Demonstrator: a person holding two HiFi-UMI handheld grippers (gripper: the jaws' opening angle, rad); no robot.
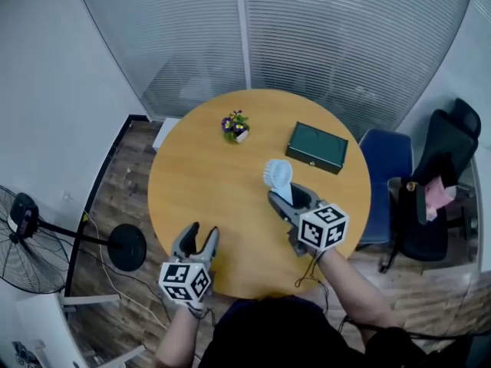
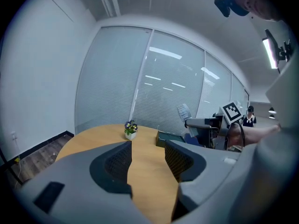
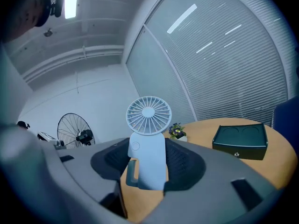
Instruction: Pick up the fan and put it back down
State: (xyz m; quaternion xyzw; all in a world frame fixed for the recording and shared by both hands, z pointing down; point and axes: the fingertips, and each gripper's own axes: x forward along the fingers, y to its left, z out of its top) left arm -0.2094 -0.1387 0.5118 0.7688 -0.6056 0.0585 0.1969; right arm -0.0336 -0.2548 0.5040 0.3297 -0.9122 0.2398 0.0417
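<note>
The right gripper pinches the small pale fan by its body, pads pressed on both sides, the round grille head upright above them; the fan appears to be held up off the table, over its right half, between the near edge and the dark green box by the far right edge; the left gripper hangs over the near left edge, jaws spread, nothing between them

With the lift seemingly done, the step in hand is probably the set-down; doing it well means keeping the fan upright, bringing it straight down onto bare wood well short of the box and the flower pot, and letting the base sit flat before the jaws part; the fan looks narrow and top-heavy, so a tilted landing or an early release could tip it; the left gripper is best kept out of the way

The fan's foot is buried between the jaws in the right gripper view and covered by the gripper in the head view, so its gap to the table cannot be read; whether the blades turn cannot be told; in the left gripper view the fan is only a small pale shape far off
</note>
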